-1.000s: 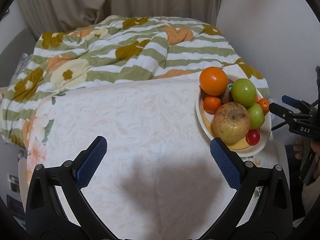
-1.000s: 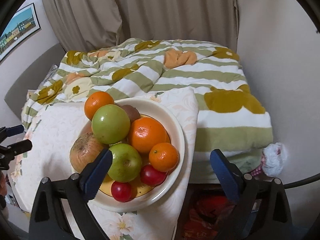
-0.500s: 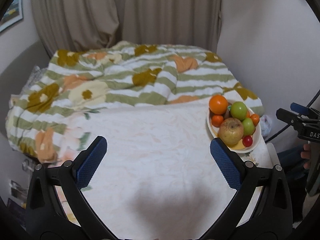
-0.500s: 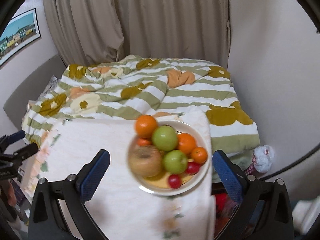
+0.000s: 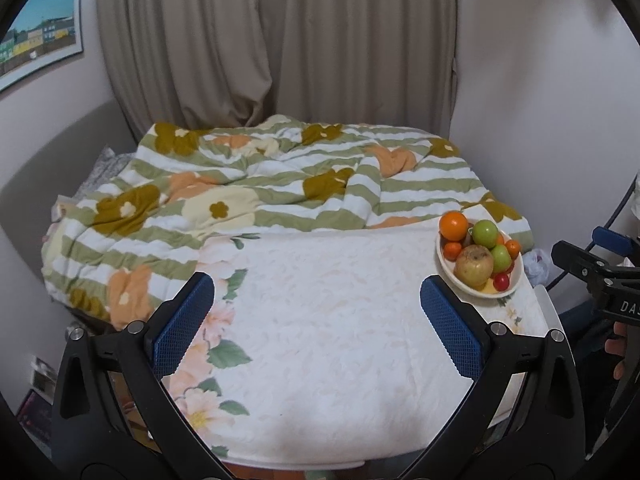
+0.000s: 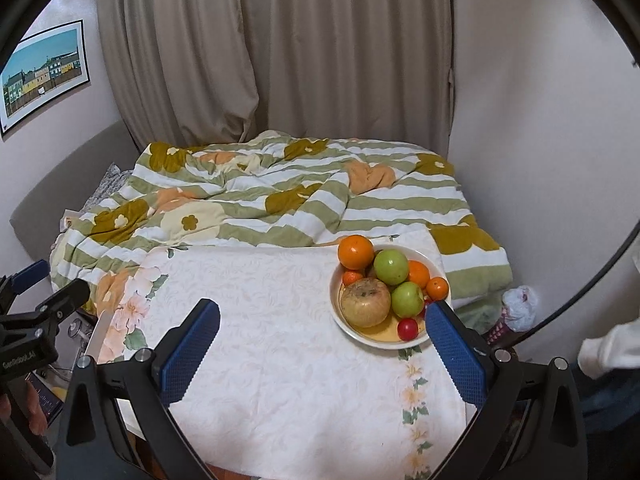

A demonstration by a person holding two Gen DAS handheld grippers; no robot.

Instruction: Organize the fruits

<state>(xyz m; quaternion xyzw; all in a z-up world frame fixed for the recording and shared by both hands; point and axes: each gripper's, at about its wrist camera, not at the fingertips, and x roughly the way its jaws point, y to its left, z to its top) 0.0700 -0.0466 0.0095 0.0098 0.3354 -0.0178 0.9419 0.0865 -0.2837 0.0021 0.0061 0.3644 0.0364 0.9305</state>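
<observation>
Beige curtains (image 6: 280, 52) hang behind a bed covered by a green-striped floral quilt (image 6: 280, 200), and a framed picture of coloured houses (image 6: 44, 76) hangs on the wall to the left. Nearer the cameras stands a table under a white floral tablecloth (image 6: 280, 340).

All the fruit in sight sits heaped in one cream plate (image 6: 438, 282) at the table's far right corner. A large orange (image 6: 355, 251) sits at the back, two green apples (image 6: 391, 267) in the middle and a big brownish-yellow apple (image 6: 366, 302) at the front. Small tangerines (image 6: 437, 288) and little red fruits (image 6: 408, 329) are tucked around them. No fruit lies loose on the cloth.

Both tools are held back from the plate. The left gripper (image 5: 316, 320) hovers over bare cloth, its blue-padded jaws spread wide with nothing between them. The right gripper (image 6: 322, 344) hovers just short of the plate, equally wide and empty.

Judging by this, the scene fits either fruit gathered and tidied already, or a full plate waiting to be sorted. Any further pick would call for a gentle, centred grip on round fruit that rolls easily.
</observation>
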